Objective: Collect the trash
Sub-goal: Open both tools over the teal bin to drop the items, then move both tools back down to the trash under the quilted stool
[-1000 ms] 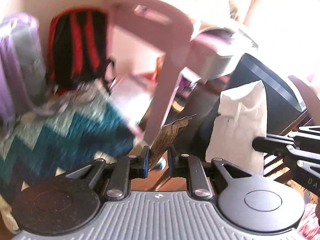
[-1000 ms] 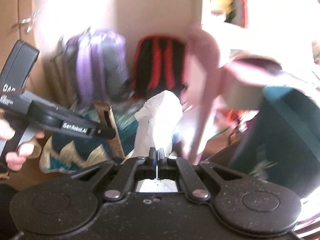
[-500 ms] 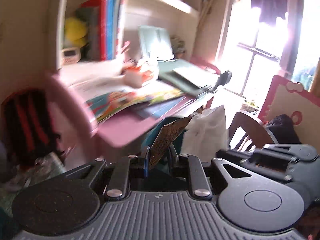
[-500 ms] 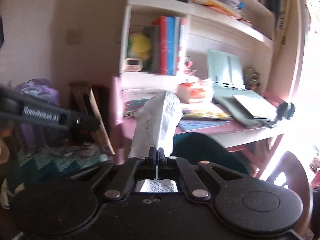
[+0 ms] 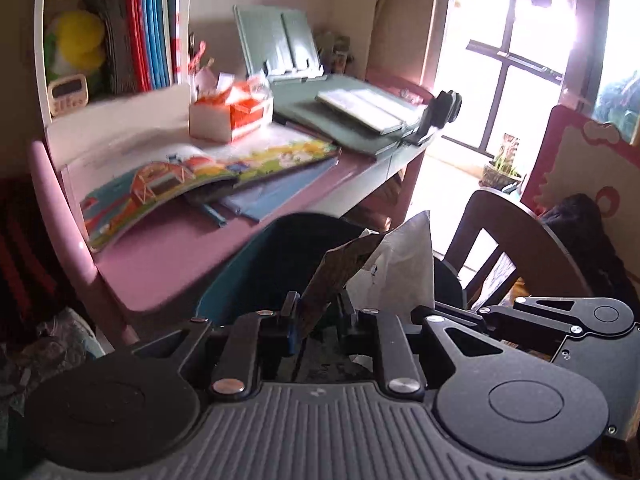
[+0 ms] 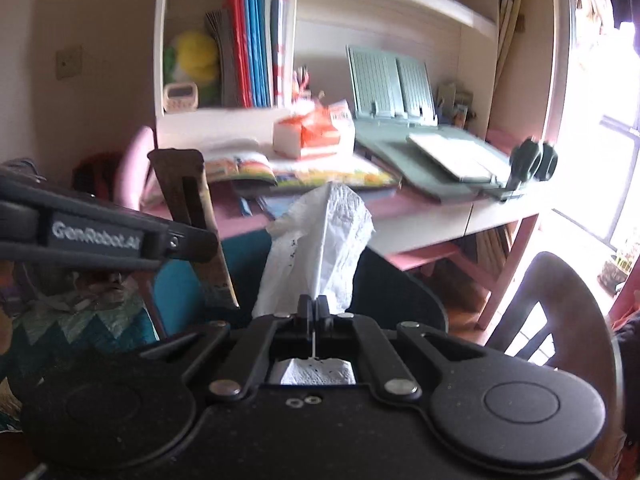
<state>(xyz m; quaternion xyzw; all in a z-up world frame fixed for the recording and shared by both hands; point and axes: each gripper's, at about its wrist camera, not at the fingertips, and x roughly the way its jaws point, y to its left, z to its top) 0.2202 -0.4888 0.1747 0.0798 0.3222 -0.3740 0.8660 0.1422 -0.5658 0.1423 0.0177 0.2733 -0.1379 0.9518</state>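
Our left gripper (image 5: 316,312) clamps a brown wrapper (image 5: 340,272); our right gripper (image 6: 315,308) pinches a white tissue (image 6: 320,240), both near the pink desk (image 5: 168,256).

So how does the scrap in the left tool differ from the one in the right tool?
The brown wrapper in the left tool is dark, stiff and flat with a torn top edge; the white tissue in the right tool is pale, soft and crumpled. The wrapper leans right; the tissue stands upright. Both are pinched at the bottom above the dark bin.
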